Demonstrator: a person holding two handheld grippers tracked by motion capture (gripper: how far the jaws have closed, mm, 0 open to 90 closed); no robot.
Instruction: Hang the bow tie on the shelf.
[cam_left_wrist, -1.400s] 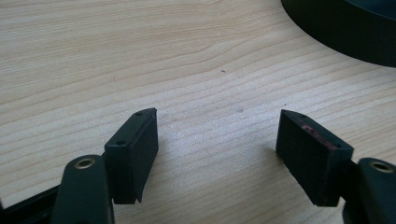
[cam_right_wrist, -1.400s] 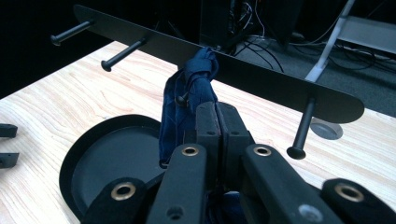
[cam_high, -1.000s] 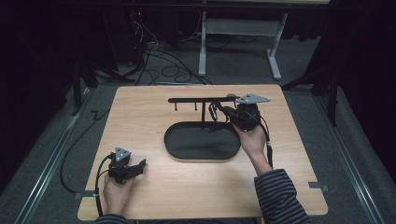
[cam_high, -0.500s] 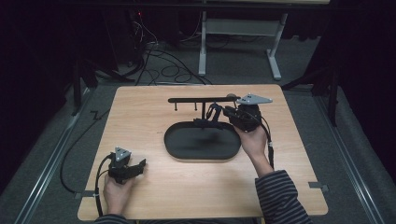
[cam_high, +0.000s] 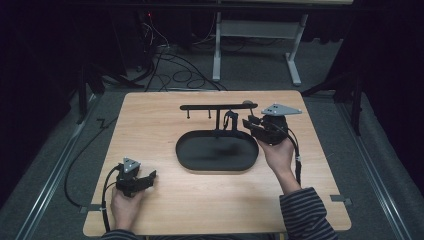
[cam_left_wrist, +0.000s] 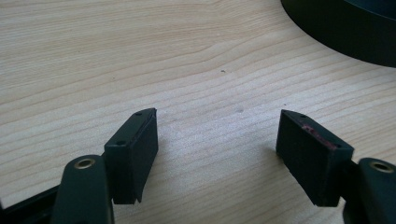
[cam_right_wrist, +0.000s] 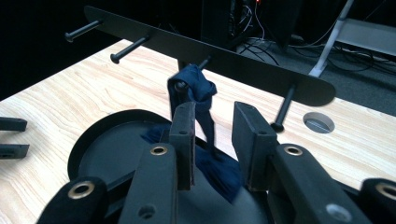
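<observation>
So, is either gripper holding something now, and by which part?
Nothing is held. The right gripper has just been opening; the dark blue cloth loop hangs on a peg of the black metal rack, free between its jaws. The left gripper is open.

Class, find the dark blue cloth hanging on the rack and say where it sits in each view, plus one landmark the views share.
High view: dark blue cloth right of centre, beside the right gripper.
Left gripper view: not in it.
Right gripper view: cloth at centre, on a peg.
Shared landmark: black oval tray.
</observation>
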